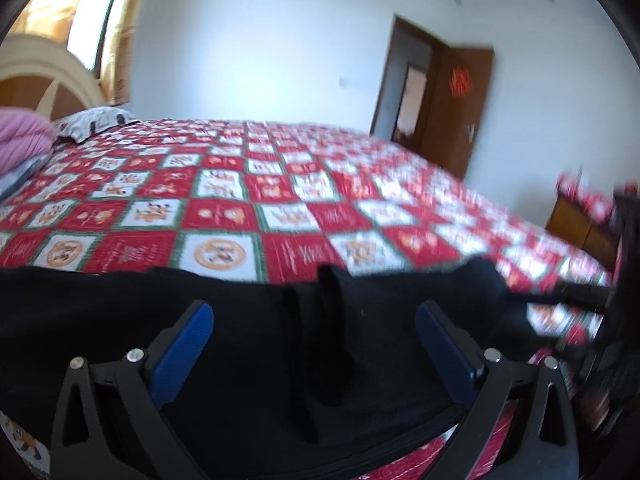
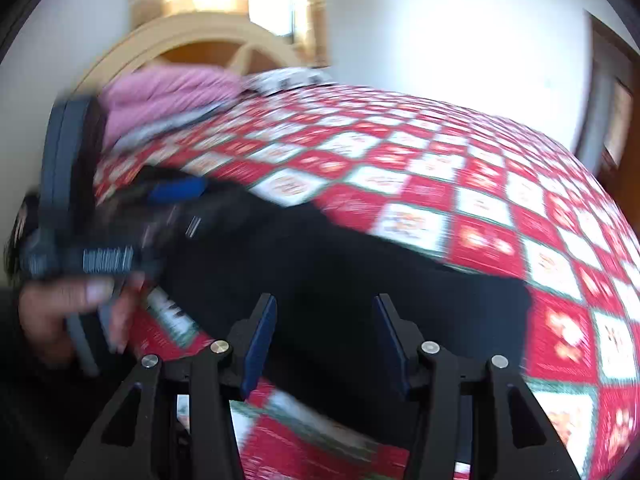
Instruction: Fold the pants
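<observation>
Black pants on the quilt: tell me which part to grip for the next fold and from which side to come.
Probably grip the black pants at the squared right-hand end, coming in low from the right over the quilt. That edge lies flat and free, whereas the middle bunches into a ridge. Both tongs stand open, holding nothing.

Your left camera sits low and close over the black pants (image 1: pixel 248 320), looking across the bed (image 1: pixel 280 184) to the door (image 1: pixel 452 104). Your right camera also looks down close — toward the headboard (image 2: pixel 208 36). Both see pants and bed.
</observation>
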